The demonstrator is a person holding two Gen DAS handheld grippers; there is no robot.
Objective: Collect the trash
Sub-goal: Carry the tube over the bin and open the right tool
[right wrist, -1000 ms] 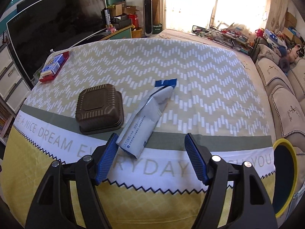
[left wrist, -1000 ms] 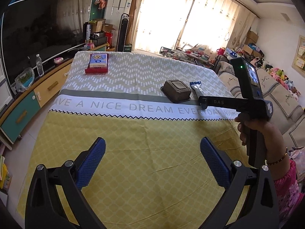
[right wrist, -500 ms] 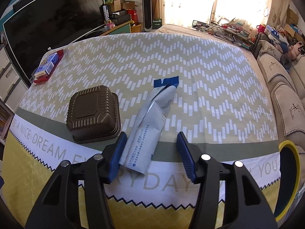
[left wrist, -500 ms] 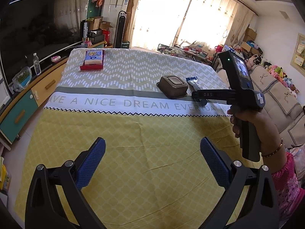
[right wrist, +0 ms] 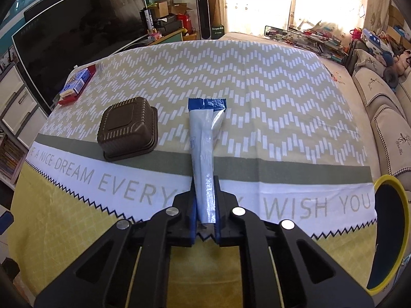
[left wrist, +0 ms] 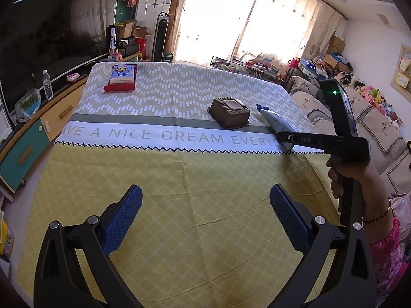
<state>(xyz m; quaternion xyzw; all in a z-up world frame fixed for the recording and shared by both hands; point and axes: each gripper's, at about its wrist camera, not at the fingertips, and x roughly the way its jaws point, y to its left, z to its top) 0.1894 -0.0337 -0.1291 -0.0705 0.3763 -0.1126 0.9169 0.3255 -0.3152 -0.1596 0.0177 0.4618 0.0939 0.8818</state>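
Wrapper [right wrist: 203,154], silver with a blue end, lies on the tablecloth [right wrist: 282,102] just beside the brown container [right wrist: 128,128], its near end between the closing right gripper [right wrist: 204,205] pads, while the left gripper [left wrist: 205,218] hangs wide open and empty.

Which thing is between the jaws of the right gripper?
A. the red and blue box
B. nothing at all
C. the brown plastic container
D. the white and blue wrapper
D. In the right wrist view the right gripper is closing its jaws on the near end of the white and blue wrapper; the brown container lies apart, to its left.
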